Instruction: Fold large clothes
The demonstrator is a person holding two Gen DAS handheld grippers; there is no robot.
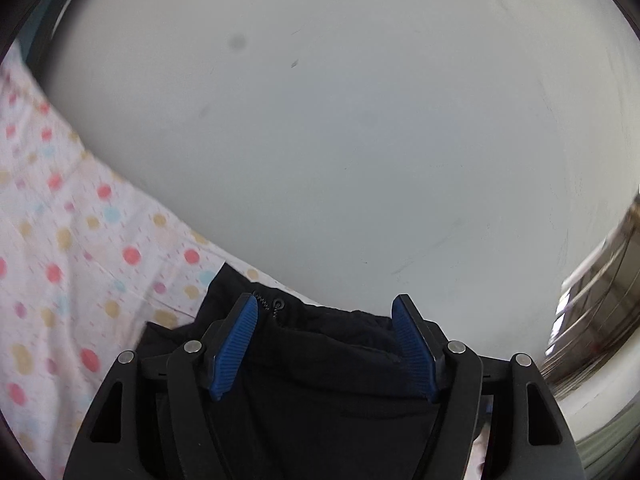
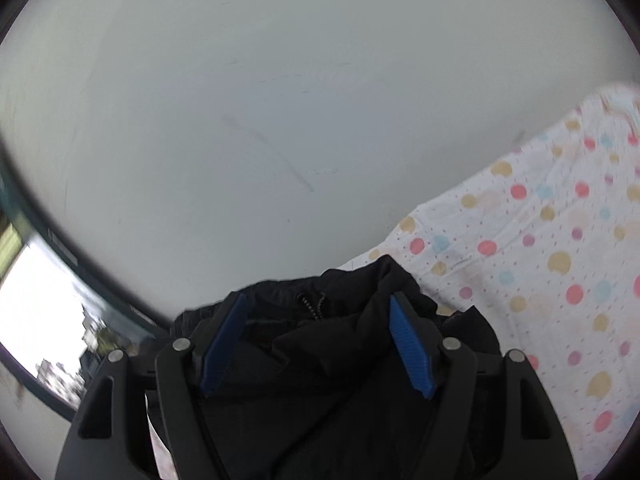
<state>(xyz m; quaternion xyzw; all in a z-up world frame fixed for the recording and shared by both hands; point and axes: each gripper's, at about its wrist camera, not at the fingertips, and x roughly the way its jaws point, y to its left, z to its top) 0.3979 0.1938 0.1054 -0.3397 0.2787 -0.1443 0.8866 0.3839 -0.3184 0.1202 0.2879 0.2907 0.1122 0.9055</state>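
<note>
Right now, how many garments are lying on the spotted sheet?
1: a black padded jacket, at the dotted white bedsheet's edge by the grey wall, below both open grippers. Others may lie hidden out of frame.

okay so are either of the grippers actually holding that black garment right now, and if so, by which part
Neither. The left gripper and right gripper both stand open above the black garment, pads clear of the fabric.

Each wrist camera looks forward and slightly downward along its own blue-padded fingers (image 1: pixel 236 344) (image 2: pixel 412 348), close above a crumpled black garment (image 1: pixel 320 368) (image 2: pixel 320 360). Both views share the white polka-dot sheet (image 1: pixel 80 240) (image 2: pixel 540 260) and the plain pale wall (image 1: pixel 340 120) (image 2: pixel 260 120) ahead.
</note>
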